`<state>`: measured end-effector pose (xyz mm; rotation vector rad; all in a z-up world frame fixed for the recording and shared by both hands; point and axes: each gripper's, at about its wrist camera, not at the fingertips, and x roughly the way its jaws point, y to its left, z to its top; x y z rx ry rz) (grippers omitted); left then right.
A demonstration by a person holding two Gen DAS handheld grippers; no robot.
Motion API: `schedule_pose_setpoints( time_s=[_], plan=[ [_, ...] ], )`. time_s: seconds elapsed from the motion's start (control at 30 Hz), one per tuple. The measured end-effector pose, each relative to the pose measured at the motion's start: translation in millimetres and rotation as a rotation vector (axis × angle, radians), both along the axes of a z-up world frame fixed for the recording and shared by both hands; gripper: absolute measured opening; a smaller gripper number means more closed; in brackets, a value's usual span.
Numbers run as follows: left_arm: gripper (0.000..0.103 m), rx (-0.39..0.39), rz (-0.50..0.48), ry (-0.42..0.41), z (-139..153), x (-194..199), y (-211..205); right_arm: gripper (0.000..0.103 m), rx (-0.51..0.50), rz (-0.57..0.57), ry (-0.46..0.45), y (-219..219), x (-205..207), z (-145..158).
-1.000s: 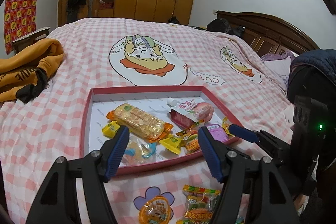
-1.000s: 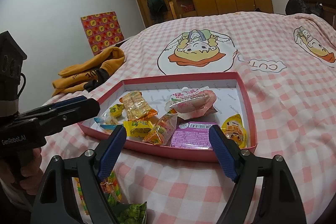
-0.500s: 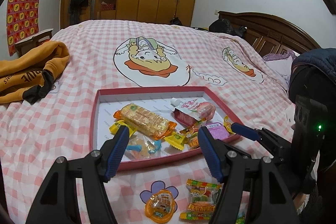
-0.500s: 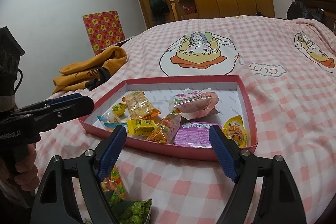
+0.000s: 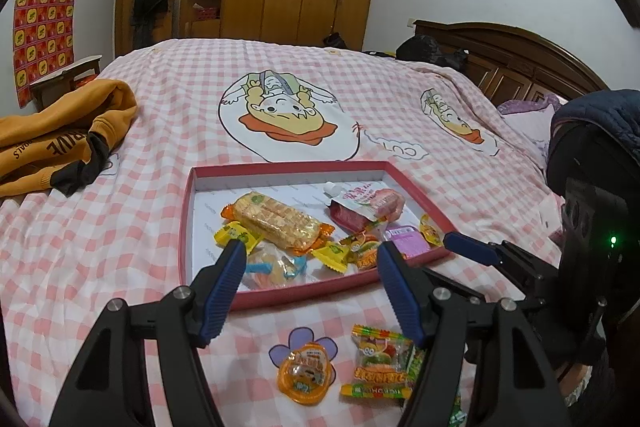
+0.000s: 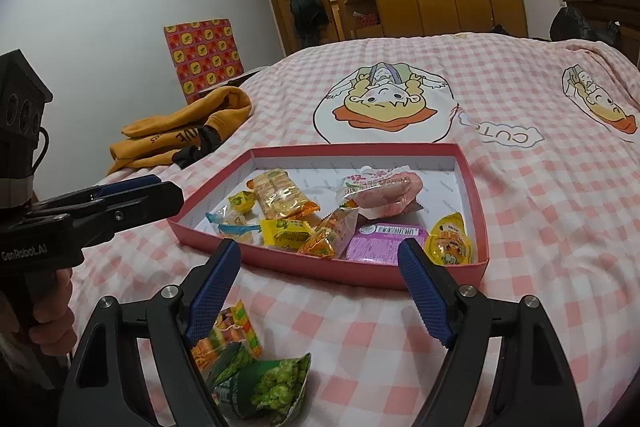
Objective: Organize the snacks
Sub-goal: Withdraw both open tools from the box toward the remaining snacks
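- The left gripper (image 5: 308,269) fills the lower half of the left wrist view; its blue-padded jaws are spread wide, holding nothing.
- The right gripper (image 6: 318,269) sits low in the right wrist view, jaws likewise spread and empty.
- The shallow red cardboard tray with a white floor (image 5: 188,203) lies at frame centre on the pink checked bedspread (image 5: 120,219), holding several wrapped snacks; the left fingers cover part of its near rim.
- A round orange jelly cup (image 5: 306,375) and a green-and-orange candy packet (image 5: 378,363) lie on the bedspread at bottom centre, outside the tray.
- A green pea snack bag (image 6: 276,393), bottom centre of the right view, is partly hidden behind the finger.
- The packets' print is too small to read.
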<state>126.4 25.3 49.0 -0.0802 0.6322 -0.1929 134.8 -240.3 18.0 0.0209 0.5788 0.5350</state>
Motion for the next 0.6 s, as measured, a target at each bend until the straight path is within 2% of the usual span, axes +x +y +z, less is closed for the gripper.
schedule_pose_setpoints(
  time_s=[0.43, 0.6],
  plan=[
    [0.071, -0.006, 0.007, 0.021, -3.0, -16.0, 7.9, 0.083, -0.006, 0.003, 0.018, -2.3, -19.7, 0.7],
    [0.071, -0.062, -0.037, 0.088, -16.1, -19.5, 14.3, 0.082, 0.001, -0.008, 0.042, -8.5, -25.8, -3.9]
  ],
)
